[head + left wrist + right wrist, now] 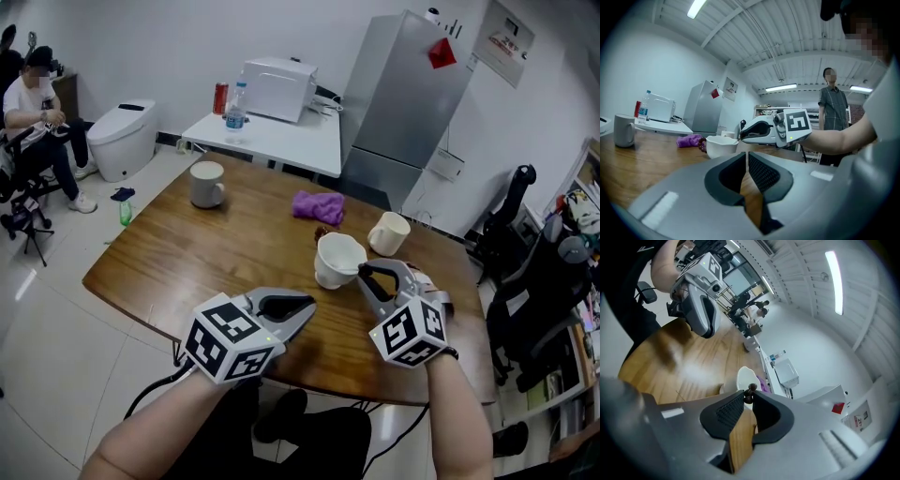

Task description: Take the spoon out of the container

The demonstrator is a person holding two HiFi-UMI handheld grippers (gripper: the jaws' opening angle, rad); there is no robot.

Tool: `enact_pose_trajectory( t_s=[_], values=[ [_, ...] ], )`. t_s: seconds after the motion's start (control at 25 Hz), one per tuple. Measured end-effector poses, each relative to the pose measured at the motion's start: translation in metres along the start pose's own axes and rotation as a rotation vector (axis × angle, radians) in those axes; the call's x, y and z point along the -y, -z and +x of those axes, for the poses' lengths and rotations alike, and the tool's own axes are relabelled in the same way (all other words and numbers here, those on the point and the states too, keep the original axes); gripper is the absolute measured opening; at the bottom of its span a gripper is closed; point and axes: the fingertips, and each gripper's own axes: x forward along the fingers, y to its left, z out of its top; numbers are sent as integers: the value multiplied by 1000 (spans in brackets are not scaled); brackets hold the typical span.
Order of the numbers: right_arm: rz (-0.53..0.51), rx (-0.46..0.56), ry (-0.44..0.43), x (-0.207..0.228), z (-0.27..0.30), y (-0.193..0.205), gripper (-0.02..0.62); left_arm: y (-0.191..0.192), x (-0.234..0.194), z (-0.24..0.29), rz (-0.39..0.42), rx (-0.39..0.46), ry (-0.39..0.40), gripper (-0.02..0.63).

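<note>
A white container (pixel 337 260) stands on the wooden table (pixel 187 272), right of the middle. The tips of my right gripper (pixel 364 271) are at its rim. In the right gripper view the jaws (pixel 749 393) pinch the dark, knobbed end of the spoon's handle (pixel 750 390), with the container (pixel 746 379) just behind it. The spoon's bowl is hidden. My left gripper (pixel 307 306) rests low over the table left of the container, its jaws shut on nothing (pixel 747 158). It looks toward the container (pixel 722 143) and the right gripper (pixel 743 134).
A cream cup (pixel 388 233) stands right behind the container, a purple cloth (pixel 319 206) farther back, and a grey mug (pixel 207 184) at the far left. A white side table (pixel 281 136) and a fridge (pixel 408 103) are beyond. One person sits at the far left (pixel 33 112); another stands nearby (pixel 833 101).
</note>
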Motion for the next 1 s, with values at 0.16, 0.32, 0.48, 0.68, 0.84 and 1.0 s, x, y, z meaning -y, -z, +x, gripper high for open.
enact_pose_trajectory(
  t_s=[0.16,0.32,0.48,0.68,0.84,1.0],
  values=[
    [13,42,43,9,-10,-9,55,2,2,1,-1,-7,5,31],
    [57,78,75,20,-21,-13,55,3,4,-1,1,-5,4,31],
    [82,96,115,30,-31,-12,55,2,6,-1,3,-5,7,31],
    [127,79,186,44,-47,7,55,3,10,-1,4,-8,14,31],
    [171,34,229,48,-59,36,55,5,14,1,6,-11,24,31],
    [191,-24,244,43,-67,67,55,5,17,4,4,-14,31,31]
  ],
)
